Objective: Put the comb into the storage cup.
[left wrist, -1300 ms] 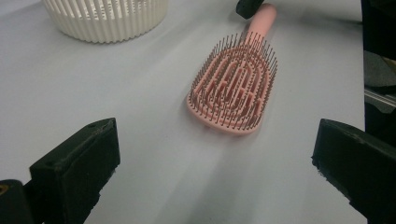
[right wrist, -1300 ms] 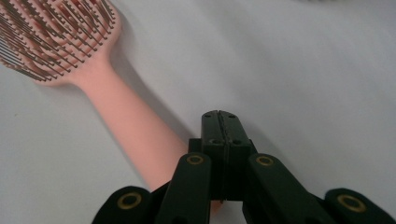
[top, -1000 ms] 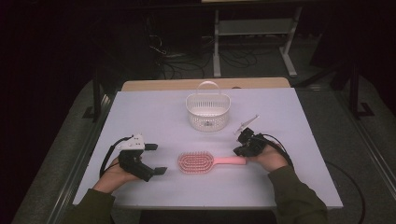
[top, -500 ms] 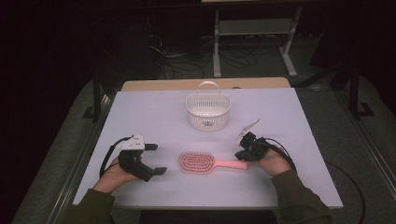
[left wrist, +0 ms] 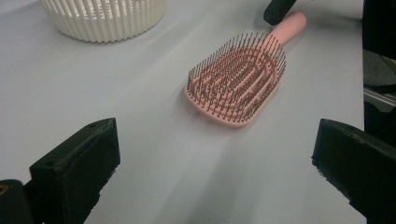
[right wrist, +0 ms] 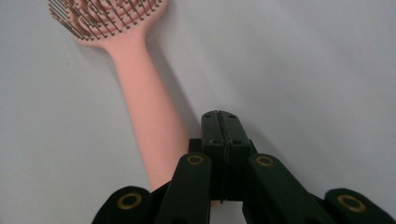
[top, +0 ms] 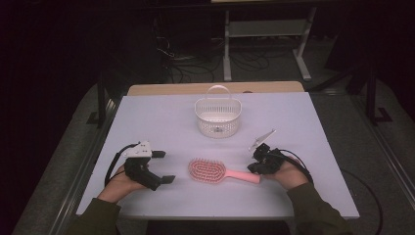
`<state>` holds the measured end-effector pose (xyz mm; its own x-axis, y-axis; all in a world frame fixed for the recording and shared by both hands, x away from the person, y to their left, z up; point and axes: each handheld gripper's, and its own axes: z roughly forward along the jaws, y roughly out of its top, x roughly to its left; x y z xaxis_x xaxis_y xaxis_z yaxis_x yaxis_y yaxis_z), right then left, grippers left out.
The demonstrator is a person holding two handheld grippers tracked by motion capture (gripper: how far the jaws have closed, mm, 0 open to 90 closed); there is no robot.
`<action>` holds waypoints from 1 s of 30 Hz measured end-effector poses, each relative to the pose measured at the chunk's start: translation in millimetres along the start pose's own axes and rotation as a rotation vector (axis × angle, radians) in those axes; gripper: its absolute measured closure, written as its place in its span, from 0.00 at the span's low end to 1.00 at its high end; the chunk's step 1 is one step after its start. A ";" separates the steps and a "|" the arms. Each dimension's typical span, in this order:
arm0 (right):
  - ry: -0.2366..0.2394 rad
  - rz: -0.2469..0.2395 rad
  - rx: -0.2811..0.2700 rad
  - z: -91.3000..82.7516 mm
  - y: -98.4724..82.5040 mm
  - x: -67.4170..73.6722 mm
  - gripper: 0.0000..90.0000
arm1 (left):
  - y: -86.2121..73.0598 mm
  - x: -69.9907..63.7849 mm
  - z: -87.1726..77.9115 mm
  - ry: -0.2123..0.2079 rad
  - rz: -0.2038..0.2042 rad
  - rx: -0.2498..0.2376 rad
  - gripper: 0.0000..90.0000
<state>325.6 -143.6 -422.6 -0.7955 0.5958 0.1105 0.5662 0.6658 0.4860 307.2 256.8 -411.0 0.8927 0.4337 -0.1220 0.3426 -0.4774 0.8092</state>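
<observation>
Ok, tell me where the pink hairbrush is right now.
In the high view the pink hairbrush lies flat on the table's near half, bristles up, in front of the white basket and between the left gripper and the right gripper, which is shut beside its handle.

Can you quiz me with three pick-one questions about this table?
1. Where is the white basket?
A. beyond the pink hairbrush
B. beside the left gripper
C. on the floor

2. What colour is the hairbrush handle?
A. blue
B. pink
C. green

3. How do the right gripper jaws stand?
A. wide open
B. clamped on the basket
C. shut together, nothing between them

Answers:
1 A, the high view shows the basket farther up the table than the brush.
2 B, the handle shows pink.
3 C, the right gripper view shows the jaws pressed together beside the handle.
</observation>
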 end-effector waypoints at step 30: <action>0.030 -0.034 0.004 -9.2 -14.8 18.4 0.99 | -0.3 -0.7 1.6 -0.006 0.003 0.011 0.01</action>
<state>300.6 -146.6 -419.7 -0.8202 0.5594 0.1202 0.5399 0.6870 0.4864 307.0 255.4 -412.1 0.8956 0.4275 -0.1229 0.3428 -0.4871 0.8032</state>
